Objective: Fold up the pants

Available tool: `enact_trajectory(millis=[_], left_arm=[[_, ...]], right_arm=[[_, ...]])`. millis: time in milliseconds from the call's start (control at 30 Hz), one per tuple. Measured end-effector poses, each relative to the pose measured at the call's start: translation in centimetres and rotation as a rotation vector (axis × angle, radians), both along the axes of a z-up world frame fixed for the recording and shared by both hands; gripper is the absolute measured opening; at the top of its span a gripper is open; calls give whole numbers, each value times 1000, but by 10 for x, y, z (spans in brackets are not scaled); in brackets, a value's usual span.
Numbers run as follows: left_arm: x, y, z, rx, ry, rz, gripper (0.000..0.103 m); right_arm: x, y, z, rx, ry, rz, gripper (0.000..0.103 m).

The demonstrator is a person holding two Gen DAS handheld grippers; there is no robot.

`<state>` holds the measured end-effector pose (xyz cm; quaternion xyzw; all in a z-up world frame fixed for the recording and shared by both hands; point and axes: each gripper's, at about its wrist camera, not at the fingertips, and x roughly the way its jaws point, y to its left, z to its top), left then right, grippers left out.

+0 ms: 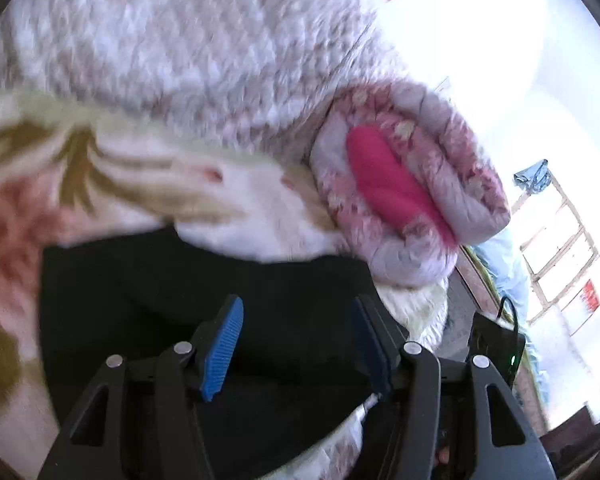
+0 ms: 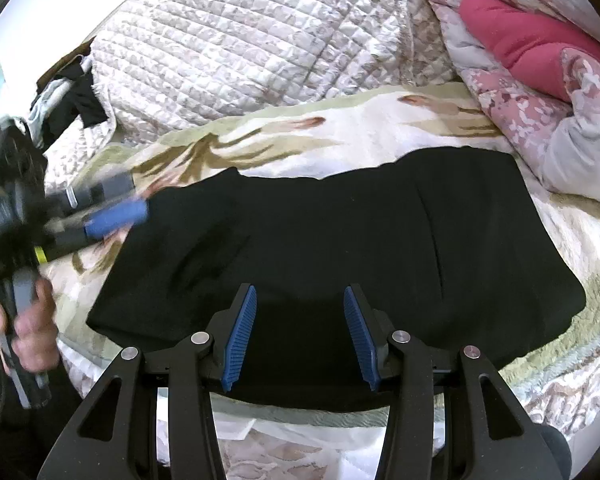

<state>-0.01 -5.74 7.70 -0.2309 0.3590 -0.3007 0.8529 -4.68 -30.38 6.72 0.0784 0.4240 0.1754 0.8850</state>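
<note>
The black pants [image 2: 340, 248] lie folded into a wide flat slab on a floral blanket [image 2: 300, 136] on the bed. My right gripper [image 2: 300, 300] is open and empty, just above the near edge of the pants. My left gripper [image 1: 296, 312] is open and empty over the pants [image 1: 180, 288] in its own blurred view. In the right wrist view it shows at the left [image 2: 116, 208], blurred, by the left end of the pants, held in a hand [image 2: 32, 320].
A quilted white bedspread [image 2: 240, 40] is bunched behind the blanket. A pink floral duvet with a magenta lining [image 2: 532, 48] lies at the right. Dark clothes [image 2: 76, 96] are piled at the far left. A wall and shelf frame [image 1: 560, 240] show at the right.
</note>
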Motion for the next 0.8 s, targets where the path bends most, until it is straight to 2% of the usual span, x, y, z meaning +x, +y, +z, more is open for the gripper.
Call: enact_trajectory(millis=[133,333,467,600,633,667,700,733,800], left_arm=[[-5,26,-3,93,13,118,60],[-22,74,-35,222,108,269,60],[-27,82,-55,240,159,279,60],[-30,76,-61,239,164,245,60],[-31,74,-62,243,165,235,60],[-31,72,-64,245,167,228,60],[-31,71,-65,245,168,222,60],[-32,71,-65,246,167,220,60],[-32,70,-64,244,163,218,60]], right_arm=[[3,5,-1,71,11,49,46],[27,25,-14,141,52,131,46],[59,39,-31,172,122,178,46],[83,50,-45,351,263,256,47],[87,52,-45,364,286,257,47],[90,52,-43,377,294,262,44],[91,52,-40,382,287,259,17],[90,50,-32,382,253,247,7],[76,42,-5,450,101,260,7]])
